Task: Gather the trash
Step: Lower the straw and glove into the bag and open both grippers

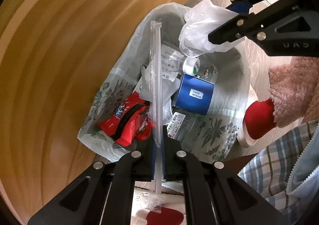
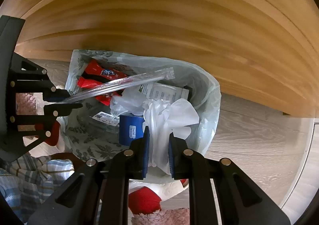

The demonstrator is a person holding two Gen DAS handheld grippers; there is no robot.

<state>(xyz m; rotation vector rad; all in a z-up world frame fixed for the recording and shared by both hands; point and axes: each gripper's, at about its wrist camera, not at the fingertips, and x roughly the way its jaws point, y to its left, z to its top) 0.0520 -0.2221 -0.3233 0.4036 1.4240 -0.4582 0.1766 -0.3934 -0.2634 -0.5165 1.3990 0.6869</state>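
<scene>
Right up against the lens, the left gripper [image 1: 158,157] is clamped tight on a long clear wrapped straw [image 1: 155,77], which sticks out over the open mouth of the lined trash bin [image 1: 242,77]. Beside it, the right gripper [image 2: 159,152] pinches a crumpled white plastic bag [image 2: 169,113], the bag bulging between the blue pads and hanging above the bin's far side. Both tools point down at the rubbish already inside: a red snack wrapper [image 1: 127,123], a blue box [image 1: 192,95], a clear bottle [image 1: 175,60].

Now the risks. The straw is long and light; let go while it lies across the opening and it could bridge the rim, or tip out onto the wood floor [image 2: 249,145]. The bag is just as tricky, since thin film tends to cling to a pad and drift sideways on release. The two tools are also close together over a small opening, so a clash looks possible. A person's red-socked foot [image 1: 257,119] stands just beside the bin, and a nudge could shift it.
</scene>
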